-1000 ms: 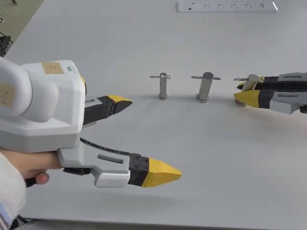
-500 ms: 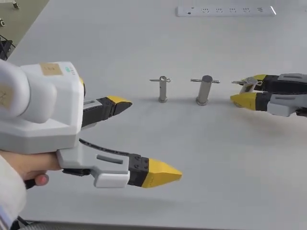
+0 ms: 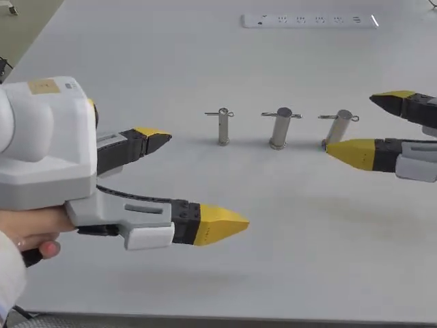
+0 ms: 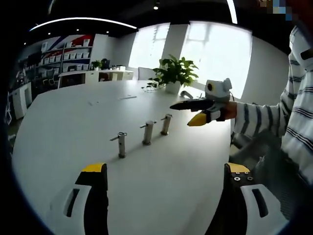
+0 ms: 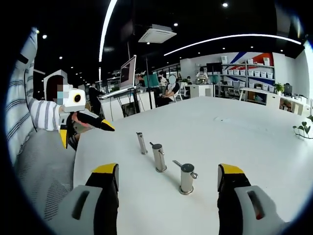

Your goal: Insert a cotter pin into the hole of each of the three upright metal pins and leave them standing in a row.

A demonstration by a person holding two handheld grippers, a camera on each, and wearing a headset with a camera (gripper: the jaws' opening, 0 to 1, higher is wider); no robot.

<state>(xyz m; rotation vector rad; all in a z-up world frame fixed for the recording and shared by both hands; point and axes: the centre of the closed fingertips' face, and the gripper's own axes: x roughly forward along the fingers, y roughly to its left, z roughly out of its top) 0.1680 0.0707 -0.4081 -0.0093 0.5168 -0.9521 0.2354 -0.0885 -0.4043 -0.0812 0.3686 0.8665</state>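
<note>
Steel pins [image 3: 278, 130] stand in a row just ahead of the released right tool [image 3: 349, 125]; left tool [image 3: 209, 180] equally released.

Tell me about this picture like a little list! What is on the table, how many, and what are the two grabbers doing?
pins: three, upright, in a row: left pin, middle pin, right pin
cotter pins: one through the top of each pin
left gripper: open, holding nothing, apart from the pins
right gripper: open, holding nothing, close to the right pin
table: white
power strip: on the far side
</note>
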